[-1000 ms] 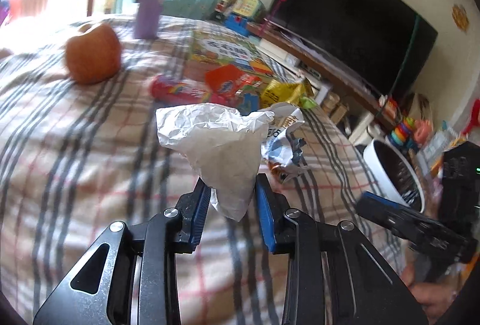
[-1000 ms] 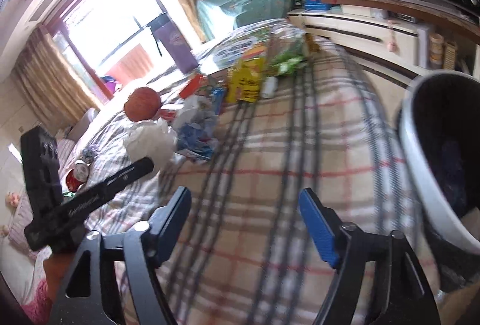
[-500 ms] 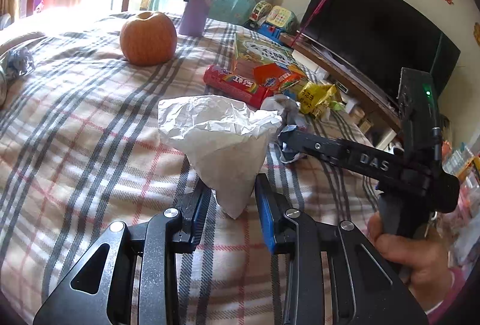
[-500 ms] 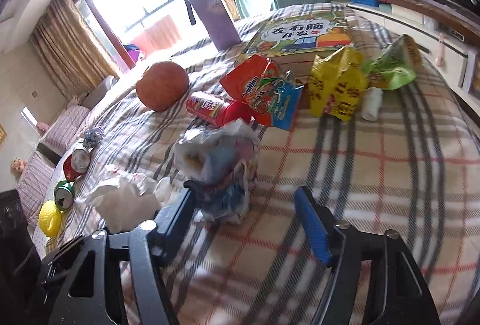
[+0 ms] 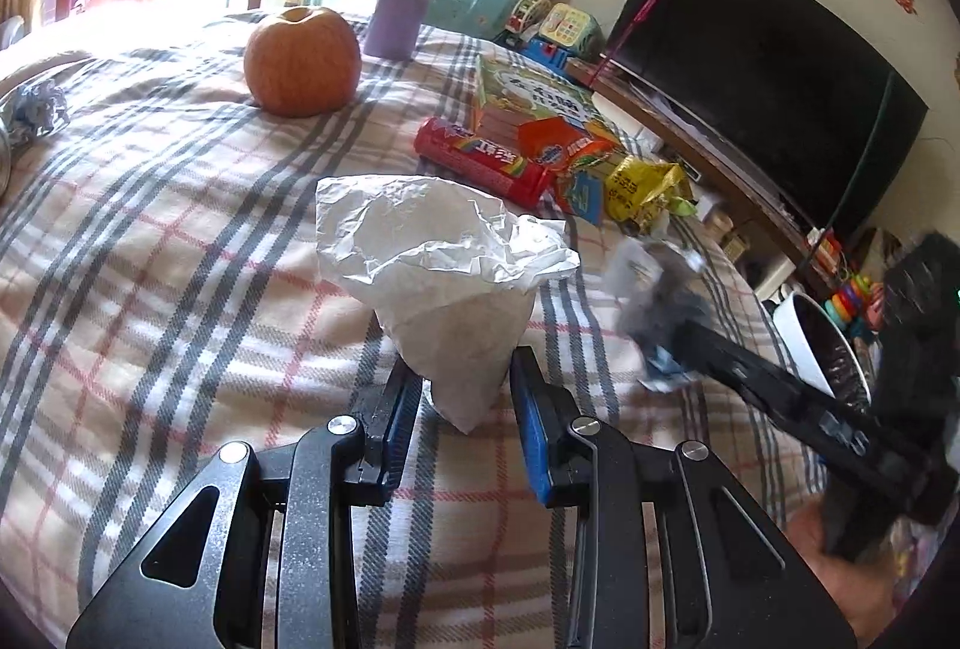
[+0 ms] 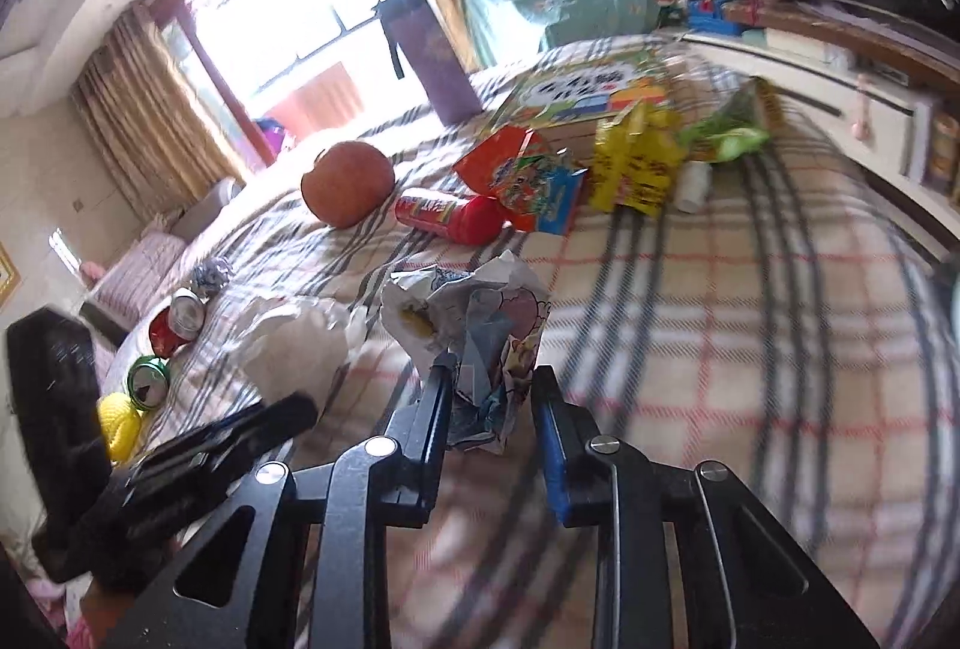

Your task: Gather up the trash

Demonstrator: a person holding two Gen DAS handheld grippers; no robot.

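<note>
A: L gripper point(image 5: 465, 400) status?
B: Clamped on white crumpled paper point(image 5: 441, 271), held over plaid tablecloth point(image 5: 156, 259).
A: R gripper point(image 6: 489, 409)?
B: Pinching printed paper wad point(image 6: 480, 331), above cloth, near red candy tube point(image 6: 450, 217). Bin point(image 5: 819, 343) at table's right edge.

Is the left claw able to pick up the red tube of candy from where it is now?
Probably not at once. The left claw is shut on the white crumpled paper, which fills its jaws. The red candy tube lies uncovered on the blanket beyond it.
</note>
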